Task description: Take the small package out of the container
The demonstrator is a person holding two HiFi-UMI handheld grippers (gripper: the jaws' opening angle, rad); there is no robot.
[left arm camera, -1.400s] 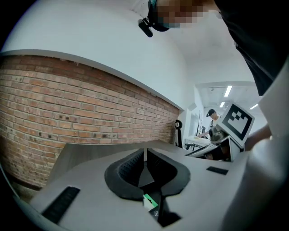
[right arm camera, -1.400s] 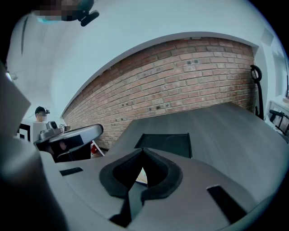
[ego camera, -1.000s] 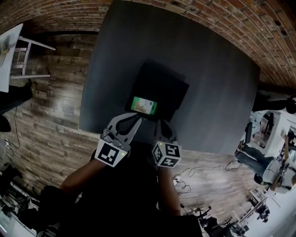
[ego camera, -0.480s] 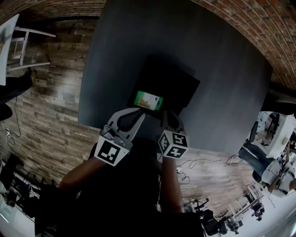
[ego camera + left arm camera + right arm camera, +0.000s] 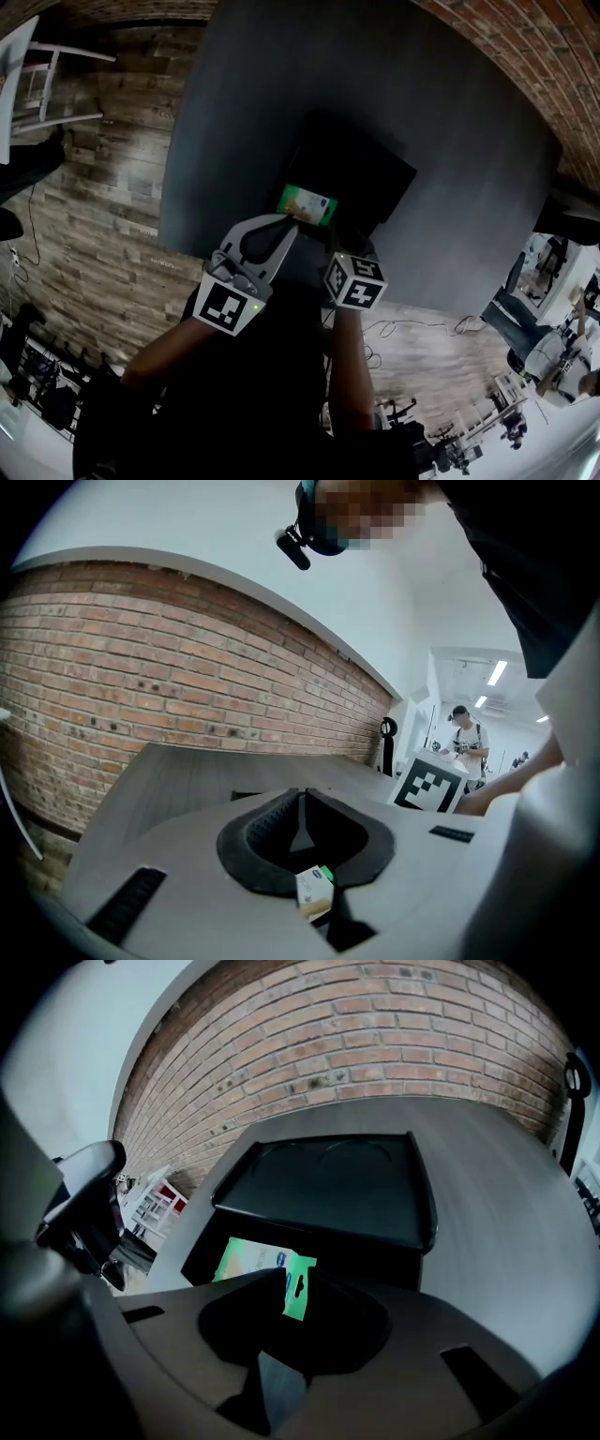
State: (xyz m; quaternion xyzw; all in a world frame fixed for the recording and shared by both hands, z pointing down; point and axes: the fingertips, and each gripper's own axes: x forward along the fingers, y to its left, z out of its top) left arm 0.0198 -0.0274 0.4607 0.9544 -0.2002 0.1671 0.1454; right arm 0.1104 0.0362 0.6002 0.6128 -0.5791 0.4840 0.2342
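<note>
As my jaws stand now:
Right gripper: clamped on the small package at its green tab.
Left gripper: closed, pinching its near corner.
Package place: container, near edge, by the desk's front edge.

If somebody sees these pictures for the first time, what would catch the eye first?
The bright green package stands out, at the near edge of the black container on the dark grey table. Both hand-held grippers crowd it: the left hand-held gripper is shut on it, the right hand-held gripper has its jaws at the package's tab. Behind runs a brick wall.
</note>
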